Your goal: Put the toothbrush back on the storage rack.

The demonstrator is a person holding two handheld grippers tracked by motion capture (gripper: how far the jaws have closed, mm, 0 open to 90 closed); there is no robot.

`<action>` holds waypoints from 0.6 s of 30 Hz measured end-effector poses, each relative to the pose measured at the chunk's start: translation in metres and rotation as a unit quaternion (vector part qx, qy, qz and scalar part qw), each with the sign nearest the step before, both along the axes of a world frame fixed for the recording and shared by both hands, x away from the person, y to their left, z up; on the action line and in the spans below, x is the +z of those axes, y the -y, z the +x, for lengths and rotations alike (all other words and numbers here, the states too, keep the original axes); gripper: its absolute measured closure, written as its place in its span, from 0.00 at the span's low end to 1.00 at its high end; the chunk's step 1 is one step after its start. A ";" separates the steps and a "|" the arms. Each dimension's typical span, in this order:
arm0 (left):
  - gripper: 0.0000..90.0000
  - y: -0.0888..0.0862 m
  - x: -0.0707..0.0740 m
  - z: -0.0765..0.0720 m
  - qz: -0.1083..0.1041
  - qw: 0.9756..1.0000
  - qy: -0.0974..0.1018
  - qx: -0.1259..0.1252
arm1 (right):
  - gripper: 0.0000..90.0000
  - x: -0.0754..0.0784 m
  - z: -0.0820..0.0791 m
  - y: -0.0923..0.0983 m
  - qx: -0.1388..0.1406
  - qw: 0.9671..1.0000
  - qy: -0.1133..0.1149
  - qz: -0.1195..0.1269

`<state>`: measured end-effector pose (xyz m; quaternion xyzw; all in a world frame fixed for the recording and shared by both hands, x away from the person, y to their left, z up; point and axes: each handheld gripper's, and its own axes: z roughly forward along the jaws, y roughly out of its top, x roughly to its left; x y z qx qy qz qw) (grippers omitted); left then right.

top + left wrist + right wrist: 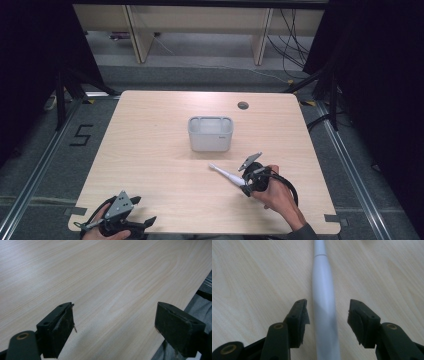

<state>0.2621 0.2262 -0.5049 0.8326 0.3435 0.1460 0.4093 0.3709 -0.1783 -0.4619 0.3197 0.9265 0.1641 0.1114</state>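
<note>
A white electric toothbrush (227, 175) lies flat on the wooden table (150, 150), its head pointing to the upper left. My right gripper (247, 188) is at its handle end, held by a hand. In the right gripper view the handle (323, 290) runs between the jaws of my right gripper (328, 312), with a gap on each side and neither pad touching it. A pale grey box (210, 133) stands beyond the toothbrush, at the middle of the table. My left gripper (145, 222) rests at the front left edge; my left gripper (115, 325) is open over bare wood.
A round cable hole (243, 105) sits near the table's far edge. The table's front edge (175, 315) runs close to the left gripper's right jaw. Dark curtains and floor rails flank the table, with wooden furniture legs behind.
</note>
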 end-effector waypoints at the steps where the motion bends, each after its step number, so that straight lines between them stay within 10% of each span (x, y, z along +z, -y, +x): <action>1: 0.17 0.000 0.000 0.000 -0.001 1.000 0.000 0.001 | 0.55 0.000 0.001 -0.002 0.003 1.000 -0.004 -0.001; 18: 0.17 -0.001 0.001 0.001 0.003 1.000 0.009 -0.003 | 0.59 -0.010 0.027 -0.022 0.026 0.997 -0.056 -0.049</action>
